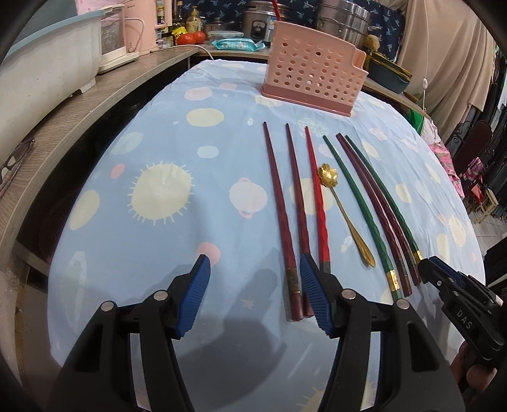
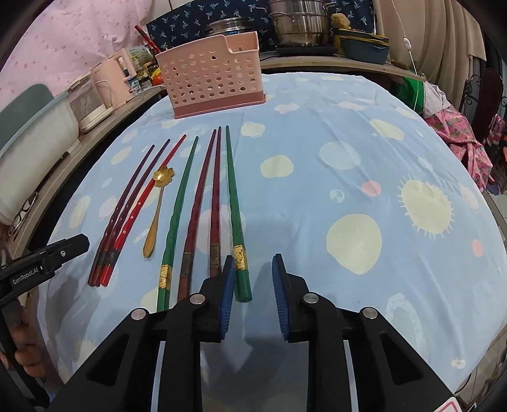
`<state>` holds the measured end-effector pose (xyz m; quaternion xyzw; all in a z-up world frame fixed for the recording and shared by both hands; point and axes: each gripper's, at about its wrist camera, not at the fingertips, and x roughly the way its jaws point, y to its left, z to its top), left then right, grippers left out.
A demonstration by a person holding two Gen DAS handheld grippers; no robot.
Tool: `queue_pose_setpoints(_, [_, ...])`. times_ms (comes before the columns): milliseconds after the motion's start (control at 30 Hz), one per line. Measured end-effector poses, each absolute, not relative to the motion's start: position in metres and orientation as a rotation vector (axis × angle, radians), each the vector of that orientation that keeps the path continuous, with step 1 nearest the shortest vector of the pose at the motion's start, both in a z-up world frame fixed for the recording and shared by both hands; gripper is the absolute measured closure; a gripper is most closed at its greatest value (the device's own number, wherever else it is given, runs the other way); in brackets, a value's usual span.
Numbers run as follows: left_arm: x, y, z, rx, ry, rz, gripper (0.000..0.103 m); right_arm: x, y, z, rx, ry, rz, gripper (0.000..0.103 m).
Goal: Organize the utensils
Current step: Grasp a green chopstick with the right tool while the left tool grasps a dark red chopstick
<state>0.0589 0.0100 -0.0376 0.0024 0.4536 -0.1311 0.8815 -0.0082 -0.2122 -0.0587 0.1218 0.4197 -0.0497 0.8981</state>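
Several chopsticks lie side by side on the blue cloth: dark red ones (image 1: 279,202), a bright red one (image 1: 317,202), green ones (image 1: 358,206) and maroon ones (image 1: 377,209). A gold spoon (image 1: 345,215) lies among them. A pink perforated utensil holder (image 1: 313,68) stands upright at the far side. My left gripper (image 1: 255,269) is open, above the near ends of the dark red chopsticks. My right gripper (image 2: 253,269) is open, over the near end of the rightmost green chopstick (image 2: 236,215). Both hold nothing. The holder also shows in the right wrist view (image 2: 210,76).
A wooden counter (image 1: 95,98) runs along the left with a white tub (image 1: 44,60), a pink kettle (image 1: 139,28) and glasses (image 1: 16,158). Pots (image 2: 298,25) and dishes (image 2: 364,44) stand behind the table. Chairs and cloth (image 2: 459,133) are at the right.
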Motion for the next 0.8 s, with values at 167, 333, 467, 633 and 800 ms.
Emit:
queue_pose_setpoints(167, [0.057,0.005,-0.045,0.021,0.965,-0.279,0.048,-0.009,-0.213,-0.060,0.257,0.867,-0.103,0.085])
queue_pose_setpoints(333, [0.057,0.004,-0.049,0.033,0.968,-0.272,0.050,-0.009,-0.213,-0.060,0.257,0.867,-0.103,0.085])
queue_pose_setpoints(467, [0.056,0.003,-0.050,0.055,0.965,-0.265,0.050,-0.009,-0.213,-0.060,0.257,0.867,-0.104,0.085])
queue_pose_setpoints(633, [0.054,0.002,-0.052,0.092,0.957,-0.246,0.057,-0.009,-0.213,-0.060,0.257,0.868,-0.104,0.085])
queue_pose_setpoints(800, [0.055,0.005,-0.051,0.094,0.955,-0.238,0.065,-0.009,-0.213,-0.060,0.255,0.867,-0.104,0.085])
